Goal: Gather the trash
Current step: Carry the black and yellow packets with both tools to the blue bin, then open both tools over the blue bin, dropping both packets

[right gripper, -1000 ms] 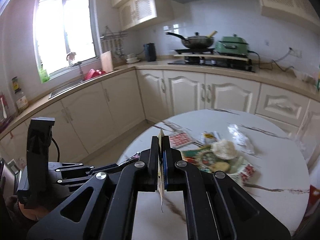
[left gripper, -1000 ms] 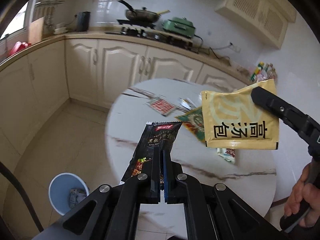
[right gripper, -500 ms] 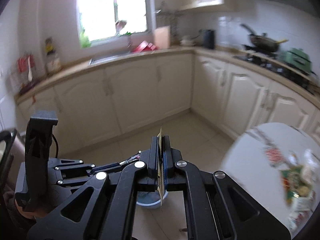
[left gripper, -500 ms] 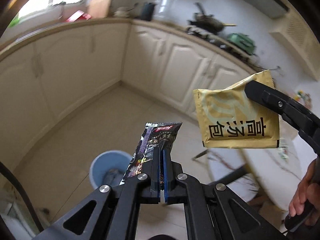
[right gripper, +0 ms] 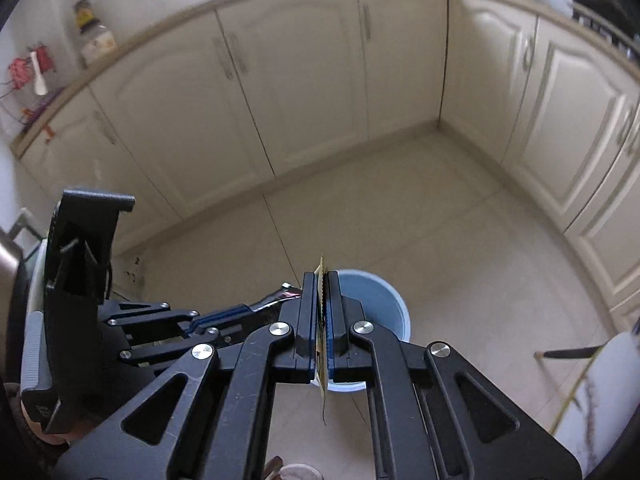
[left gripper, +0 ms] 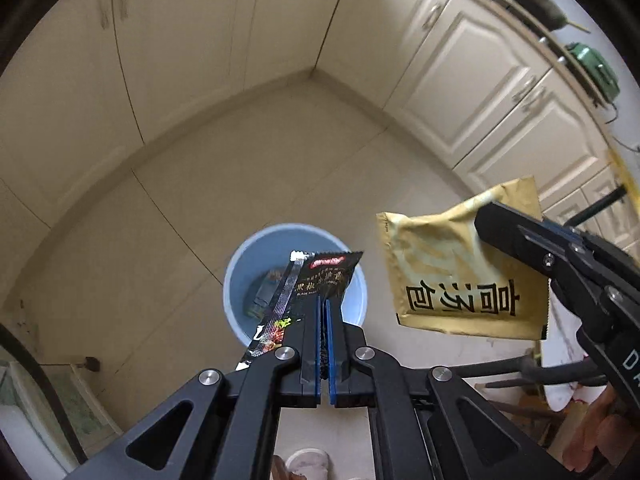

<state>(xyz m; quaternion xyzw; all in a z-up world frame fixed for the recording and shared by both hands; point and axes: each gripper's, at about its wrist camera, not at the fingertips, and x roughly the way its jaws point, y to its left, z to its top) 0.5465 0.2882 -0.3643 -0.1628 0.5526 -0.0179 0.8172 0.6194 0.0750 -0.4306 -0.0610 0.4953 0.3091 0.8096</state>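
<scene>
Above the blue bin [left gripper: 256,264] on the floor, the left gripper [left gripper: 323,304] has its jaws clamped on a black sachet [left gripper: 316,280], directly over the opening. The right gripper [right gripper: 320,304] pinches a yellow packet [left gripper: 452,280] just beside the rim. Both look light, limp and slick; edge grips suit them.

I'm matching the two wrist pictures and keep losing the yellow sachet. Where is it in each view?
Left wrist view: the yellow sachet hangs flat-on at right, clamped at its top right corner by the right gripper.
Right wrist view: the same sachet shows only edge-on, a thin strip between the closed fingers at centre.
Shared landmark: the blue bin on the floor, just beyond the fingertips in both.
</scene>
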